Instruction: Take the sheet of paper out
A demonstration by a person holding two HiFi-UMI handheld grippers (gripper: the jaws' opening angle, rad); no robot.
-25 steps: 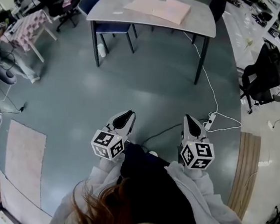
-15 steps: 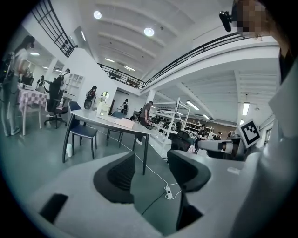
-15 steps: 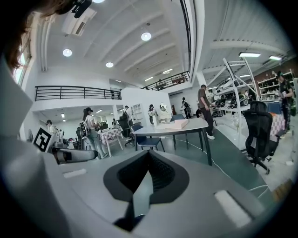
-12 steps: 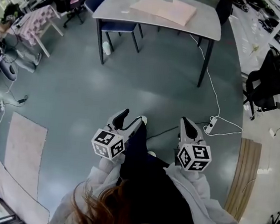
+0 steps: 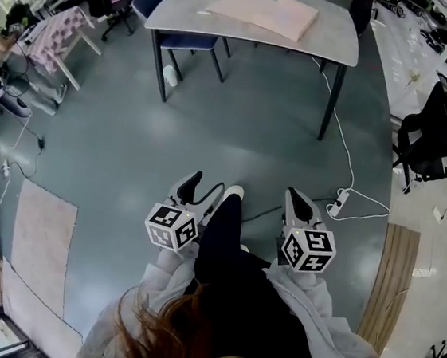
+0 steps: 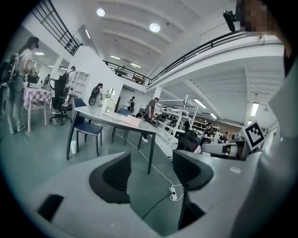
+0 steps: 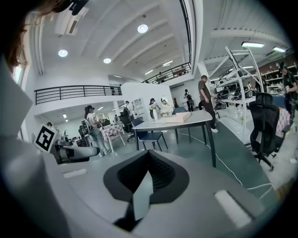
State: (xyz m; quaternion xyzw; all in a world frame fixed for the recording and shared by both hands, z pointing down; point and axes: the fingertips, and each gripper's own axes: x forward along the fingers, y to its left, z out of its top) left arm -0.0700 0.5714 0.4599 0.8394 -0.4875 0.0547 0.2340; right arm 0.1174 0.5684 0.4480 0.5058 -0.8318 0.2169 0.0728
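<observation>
a person [image 5: 247, 321] faces a grey tabletop [image 5: 328, 38] across the floor [image 5: 237, 128], where the pinkish sheet of paper [image 5: 262, 12] lies well apart from both tongs: left tongs [image 5: 206, 187] just opened, jaws wide over bare floor, and right tongs [image 5: 297, 199] clenched, jaws together.

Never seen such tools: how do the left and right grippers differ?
The left gripper has jaws apart, having just been opening, nothing between them; the right gripper has jaws together. The left gripper sits close beside the person's leg; the right gripper stands clear of it. Both carry marker cubes.
</observation>
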